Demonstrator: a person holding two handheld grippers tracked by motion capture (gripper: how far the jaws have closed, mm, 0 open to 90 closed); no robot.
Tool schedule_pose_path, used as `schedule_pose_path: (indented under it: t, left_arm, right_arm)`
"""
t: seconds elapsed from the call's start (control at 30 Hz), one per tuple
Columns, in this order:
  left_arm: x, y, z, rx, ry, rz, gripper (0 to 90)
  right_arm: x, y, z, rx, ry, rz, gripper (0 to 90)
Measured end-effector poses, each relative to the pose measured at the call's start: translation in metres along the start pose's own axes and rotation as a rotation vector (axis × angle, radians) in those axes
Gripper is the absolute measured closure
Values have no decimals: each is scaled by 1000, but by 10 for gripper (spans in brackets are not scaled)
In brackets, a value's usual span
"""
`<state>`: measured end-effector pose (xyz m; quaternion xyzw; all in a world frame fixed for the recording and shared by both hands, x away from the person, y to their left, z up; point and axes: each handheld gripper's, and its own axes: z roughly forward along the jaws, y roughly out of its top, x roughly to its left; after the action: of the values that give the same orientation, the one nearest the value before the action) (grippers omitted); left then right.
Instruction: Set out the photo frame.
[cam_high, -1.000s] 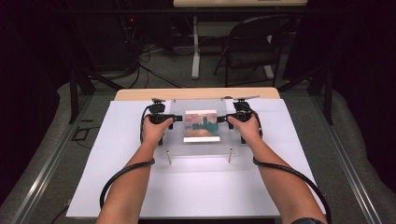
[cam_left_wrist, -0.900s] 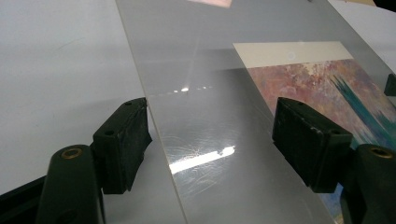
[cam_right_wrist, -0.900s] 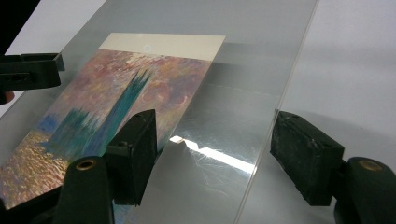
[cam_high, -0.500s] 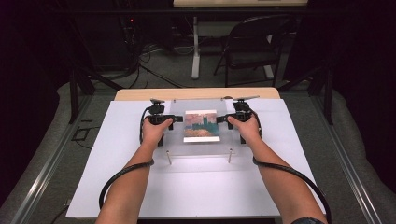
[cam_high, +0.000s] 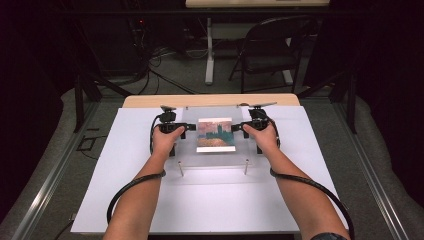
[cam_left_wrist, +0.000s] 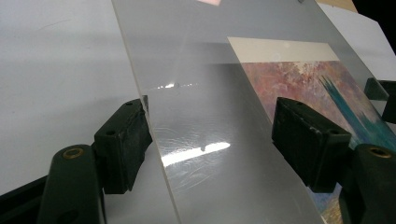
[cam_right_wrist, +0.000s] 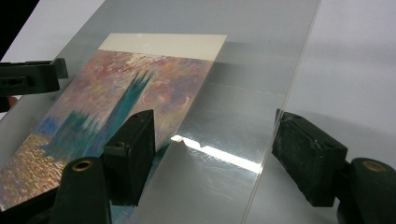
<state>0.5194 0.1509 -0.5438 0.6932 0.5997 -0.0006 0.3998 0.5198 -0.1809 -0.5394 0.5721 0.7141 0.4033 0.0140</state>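
A clear acrylic sheet (cam_high: 212, 159) lies raised over the white tabletop, with a colourful painting print (cam_high: 215, 134) under its middle. My left gripper (cam_high: 187, 128) is at the sheet's left edge, open, the edge (cam_left_wrist: 154, 116) passing between its wide-spread jaws. At the opposite edge my right gripper (cam_high: 237, 127) is open the same way, and the sheet (cam_right_wrist: 243, 84) runs between its jaws. The print (cam_right_wrist: 116, 102) shows through the sheet in the right gripper view, and again (cam_left_wrist: 317, 88) in the left gripper view. A hand holds each gripper.
Two short metal pins (cam_high: 181, 167) (cam_high: 246, 166) stand at the sheet's near corners. The white board (cam_high: 210, 210) reaches toward me; a wooden strip (cam_high: 210, 100) borders its far side. A black chair (cam_high: 270, 45) and cables stand on the floor beyond.
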Motion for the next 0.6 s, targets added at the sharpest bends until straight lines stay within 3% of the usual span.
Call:
schedule_pose_path:
  t: [0.6]
  left_arm:
    - [4,1,-5,-10,-21,-46,366]
  right_arm:
    - [-1,2,-3,9,5,-6,313]
